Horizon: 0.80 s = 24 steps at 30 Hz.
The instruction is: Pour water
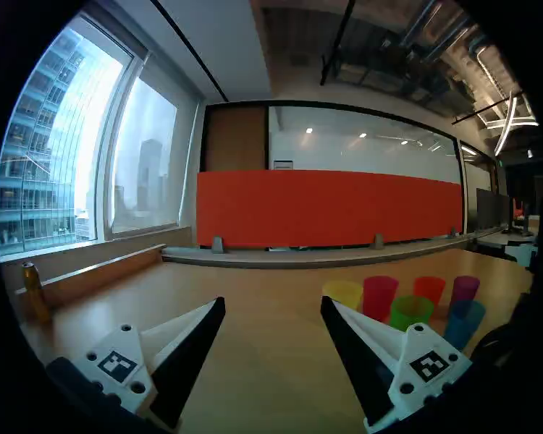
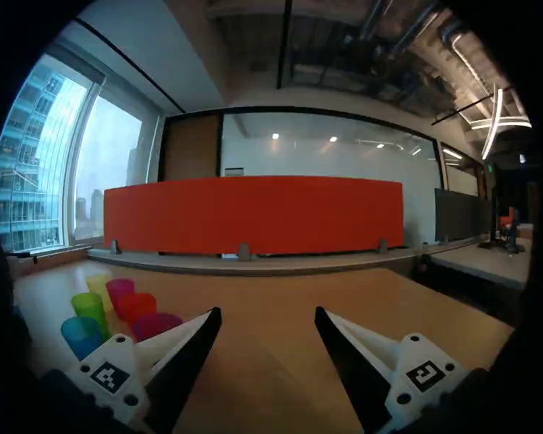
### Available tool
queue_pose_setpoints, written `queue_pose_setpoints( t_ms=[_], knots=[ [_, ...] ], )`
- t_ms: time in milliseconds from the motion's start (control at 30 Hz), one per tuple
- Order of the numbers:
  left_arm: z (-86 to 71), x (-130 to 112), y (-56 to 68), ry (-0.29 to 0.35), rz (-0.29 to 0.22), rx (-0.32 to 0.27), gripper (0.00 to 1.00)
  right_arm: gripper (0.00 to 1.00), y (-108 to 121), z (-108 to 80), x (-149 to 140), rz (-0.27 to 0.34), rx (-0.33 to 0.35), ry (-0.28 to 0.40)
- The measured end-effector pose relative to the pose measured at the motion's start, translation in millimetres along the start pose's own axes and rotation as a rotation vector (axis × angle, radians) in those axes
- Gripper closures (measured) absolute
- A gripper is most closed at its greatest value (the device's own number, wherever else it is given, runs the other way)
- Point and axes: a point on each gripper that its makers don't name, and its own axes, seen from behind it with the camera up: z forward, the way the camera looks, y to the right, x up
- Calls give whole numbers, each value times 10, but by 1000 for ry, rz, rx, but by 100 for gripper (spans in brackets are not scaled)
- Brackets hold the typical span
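The left hand-held gripper (image 1: 272, 299) and the right hand-held gripper (image 2: 267, 310) both hang open and empty over the surface (image 1: 271, 365), so I judge one should first grasp the bottle (image 1: 32, 289) near the window squarely, well apart from the grouped cups (image 1: 410, 311).

Ahead of you, an orange-red divider panel (image 1: 329, 208) runs along the far edge of the wooden table (image 1: 271, 362). Left of the panel are tall windows (image 1: 145, 163) with high-rises (image 1: 25, 166) outside. Above it is a glass wall (image 1: 358, 141), and to its right are dark monitors (image 1: 492, 208).
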Motion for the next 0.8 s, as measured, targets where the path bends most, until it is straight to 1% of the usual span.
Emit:
queue_pose_setpoints(
  t_ms=[167,267,400,567,667,800],
  knots=[
    [-29,310,48,5,6,-19,2,0,-45,-23,255,-5,19,-5],
    [-40,510,53,6,15,-25,1,0,-50,-13,445,4,27,-8],
    [-41,769,66,-10,20,-30,2,0,-56,-3,734,22,42,-13],
    [-34,1093,105,-10,19,-48,2,0,-78,-12,1116,17,67,-2],
    [-35,1284,112,-11,32,-53,2,0,-93,-31,1329,5,73,6],
    [-27,1546,124,-7,63,-62,2,0,-135,-57,1565,-7,91,7]
  ],
)
